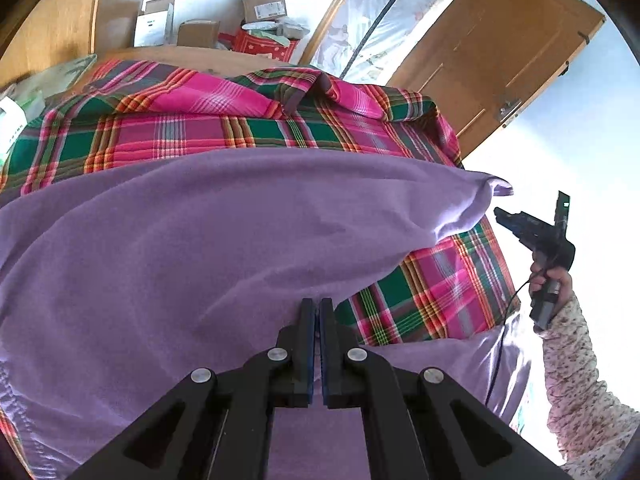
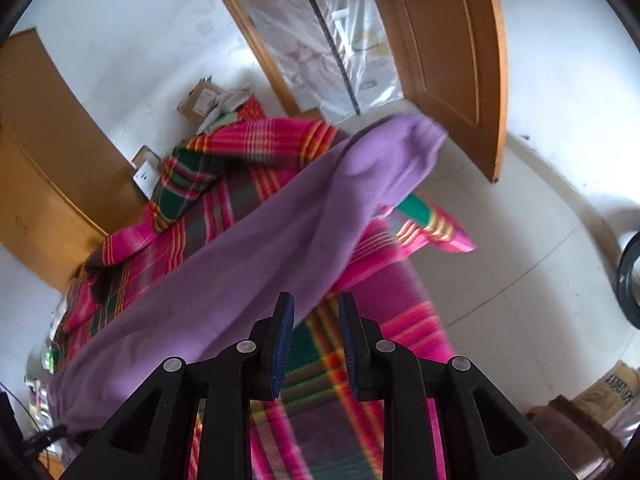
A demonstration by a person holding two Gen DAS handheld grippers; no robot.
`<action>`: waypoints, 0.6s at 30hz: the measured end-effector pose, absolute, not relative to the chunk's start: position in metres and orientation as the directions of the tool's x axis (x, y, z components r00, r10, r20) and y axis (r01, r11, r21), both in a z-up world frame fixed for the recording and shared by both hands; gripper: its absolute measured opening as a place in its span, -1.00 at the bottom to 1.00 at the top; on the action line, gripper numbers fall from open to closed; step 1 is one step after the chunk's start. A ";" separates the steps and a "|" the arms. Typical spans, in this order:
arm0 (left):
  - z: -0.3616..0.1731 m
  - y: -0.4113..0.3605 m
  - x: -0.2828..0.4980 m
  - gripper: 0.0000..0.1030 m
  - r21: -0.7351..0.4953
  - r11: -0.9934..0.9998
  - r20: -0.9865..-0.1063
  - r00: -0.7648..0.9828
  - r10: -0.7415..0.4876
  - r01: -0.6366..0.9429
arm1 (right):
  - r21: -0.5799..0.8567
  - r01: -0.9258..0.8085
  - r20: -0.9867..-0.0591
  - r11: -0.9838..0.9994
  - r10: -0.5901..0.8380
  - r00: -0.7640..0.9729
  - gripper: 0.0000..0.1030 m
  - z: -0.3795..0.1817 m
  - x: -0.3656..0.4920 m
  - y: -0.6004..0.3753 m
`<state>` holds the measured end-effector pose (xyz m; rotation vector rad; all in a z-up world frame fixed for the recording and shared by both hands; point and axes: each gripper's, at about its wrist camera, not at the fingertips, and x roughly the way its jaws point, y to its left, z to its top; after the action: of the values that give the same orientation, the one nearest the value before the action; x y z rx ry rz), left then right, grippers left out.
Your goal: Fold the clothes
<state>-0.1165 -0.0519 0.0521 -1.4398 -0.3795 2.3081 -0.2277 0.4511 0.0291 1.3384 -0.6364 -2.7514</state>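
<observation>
In the left wrist view, the soft lilac fleece garment point(image 1: 224, 248) is spread across the middle and lower left of the frame, over a pink, green and orange plaid bedcover point(image 1: 240, 128). The left gripper point(image 1: 317, 312), bottom centre, is closed tight on a fold of that garment. At the right edge, the right gripper point(image 1: 520, 220) is held aloft by a hand point(image 1: 550, 280) in a speckled knit sleeve point(image 1: 576, 364).

In the right wrist view, the right gripper point(image 2: 316, 316) is seen with fingers parted and nothing between them; the garment point(image 2: 288, 236) runs diagonally from lower left to upper right. A brown wooden door point(image 2: 452, 56) stands at upper right.
</observation>
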 end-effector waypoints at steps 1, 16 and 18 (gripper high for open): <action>0.052 -0.053 -0.116 -0.96 -0.426 -0.887 -0.793 -0.397 0.461 -0.179 | 0.365 -0.171 -0.757 -0.915 -0.185 -0.626 -0.54 0.026 -0.233 0.450; 0.053 -0.057 -0.112 -0.97 -0.415 -0.889 -0.797 -0.393 0.459 -0.196 | 0.267 -0.190 -0.723 -0.945 -0.066 -0.688 -0.91 0.072 -0.239 0.447; 0.053 -0.058 -0.110 -0.97 -0.414 -0.889 -0.800 -0.387 0.458 -0.198 | 0.240 -0.200 -0.735 -0.950 -0.043 -0.677 -0.91 0.078 -0.237 0.447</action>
<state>-0.1097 -0.0578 0.0526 -1.4447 -0.3525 2.3015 -0.2374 0.4468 0.0784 1.2912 -0.4915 -2.9182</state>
